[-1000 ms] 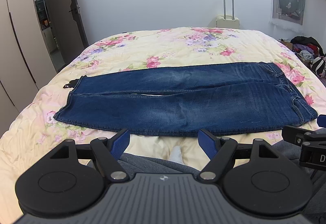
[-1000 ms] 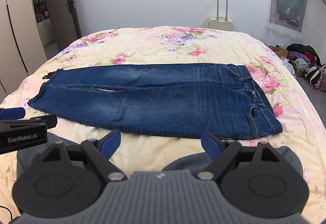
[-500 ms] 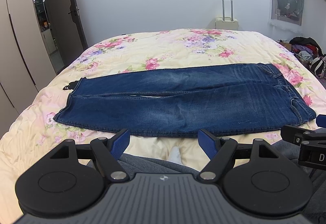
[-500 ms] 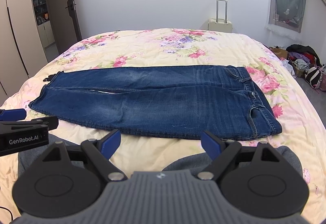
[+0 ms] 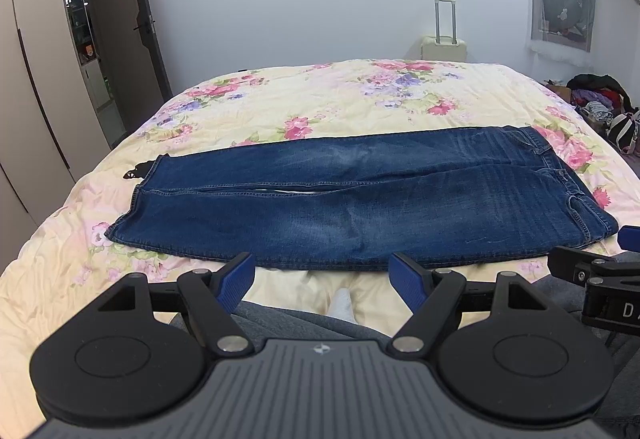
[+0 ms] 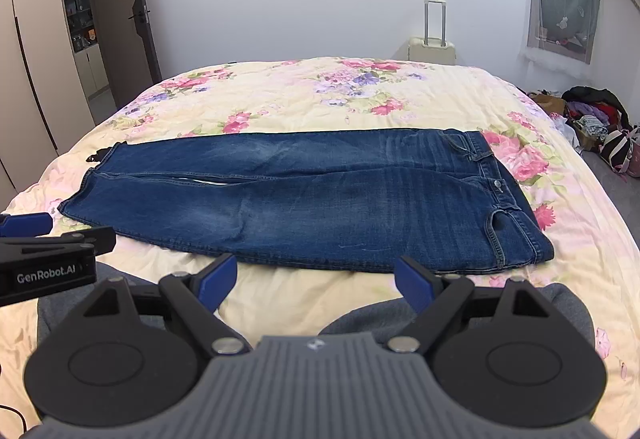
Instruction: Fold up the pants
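Your jeans [image 5: 360, 199] lie flat on the bed [image 5: 320, 99], long axis nine-to-three, waistband at three; your left claw [image 5: 322, 275] and right claw [image 6: 316, 277] gape wide, empty.

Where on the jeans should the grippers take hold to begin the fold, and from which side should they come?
The jeans lie flat on the floral bedspread, legs side by side, waist to the right. Probably grip the near long edge: left gripper near the hem, right gripper near the waistband. Both are open; come from the near side, low, one finger sliding under the denim.
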